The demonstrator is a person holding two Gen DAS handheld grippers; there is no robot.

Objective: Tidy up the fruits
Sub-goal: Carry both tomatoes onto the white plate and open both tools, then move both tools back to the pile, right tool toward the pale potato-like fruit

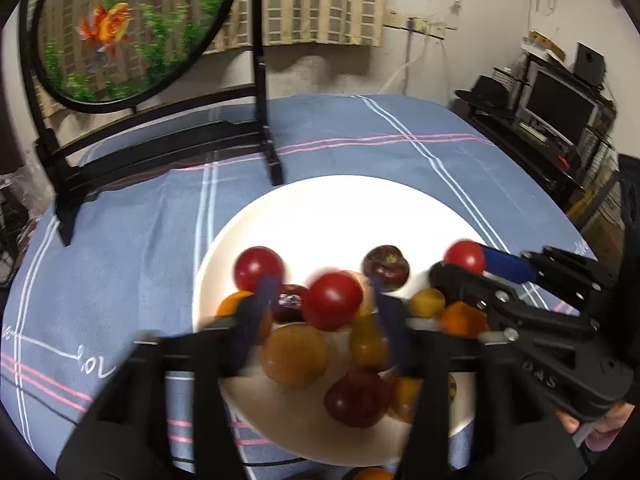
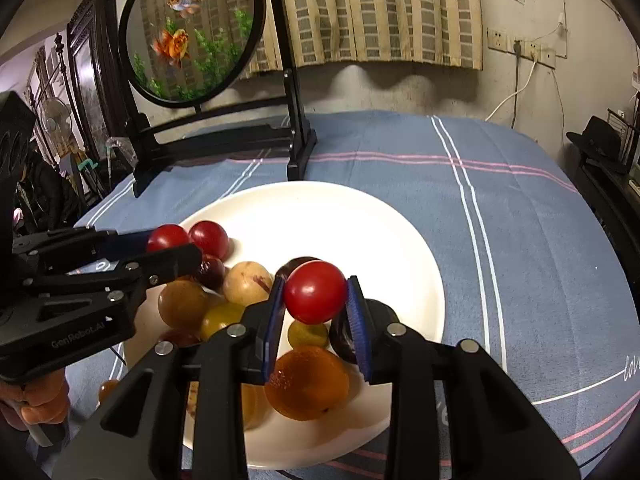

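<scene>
A white plate on the blue striped cloth carries several fruits: red tomatoes, dark plums, and yellow and orange ones. My left gripper hovers low over the pile. Its blurred blue fingers stand apart on either side of a red tomato, with a gap on each side. From the right wrist view it reaches in from the left. My right gripper is shut on another red tomato above the plate's near right part.
A round goldfish screen on a black stand rises at the table's far left. Shelves with a monitor line the right wall. One small orange fruit lies on the cloth left of the plate. A hand holds the left gripper.
</scene>
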